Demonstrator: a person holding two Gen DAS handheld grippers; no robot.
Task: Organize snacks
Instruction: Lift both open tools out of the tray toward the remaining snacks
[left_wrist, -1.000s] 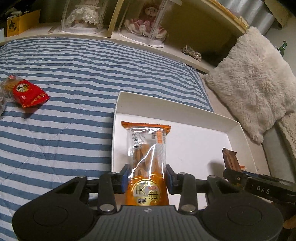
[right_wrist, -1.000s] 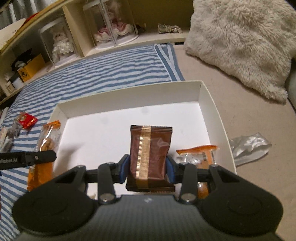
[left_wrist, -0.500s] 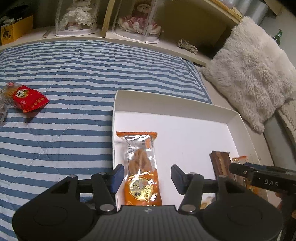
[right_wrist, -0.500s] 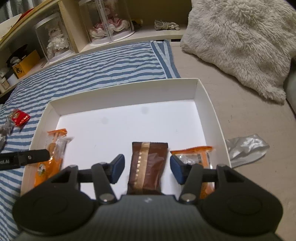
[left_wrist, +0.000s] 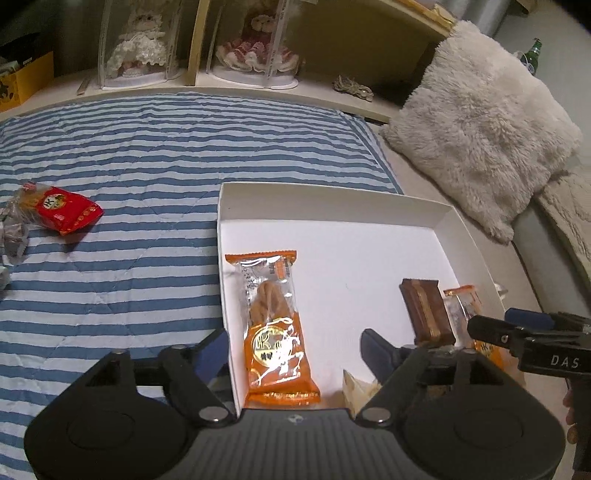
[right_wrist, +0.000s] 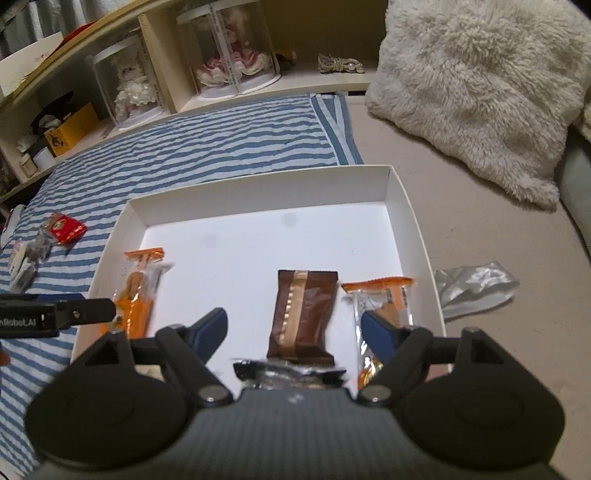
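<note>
**Both snacks released into the box**

Left gripper (left_wrist: 295, 345) and right gripper (right_wrist: 293, 332), jaws opening, hold nothing. The orange packet (left_wrist: 275, 328) and brown bar (right_wrist: 303, 314) lie flat in the white box (right_wrist: 410, 218). Risk: a withdrawing finger may drag a wrapper.

White box (right_wrist: 410, 206): far half of floor bare, walls ring it. Near half blocked by orange packet (left_wrist: 275, 328), brown bar (right_wrist: 303, 314), second orange packet (right_wrist: 384, 306).
</note>
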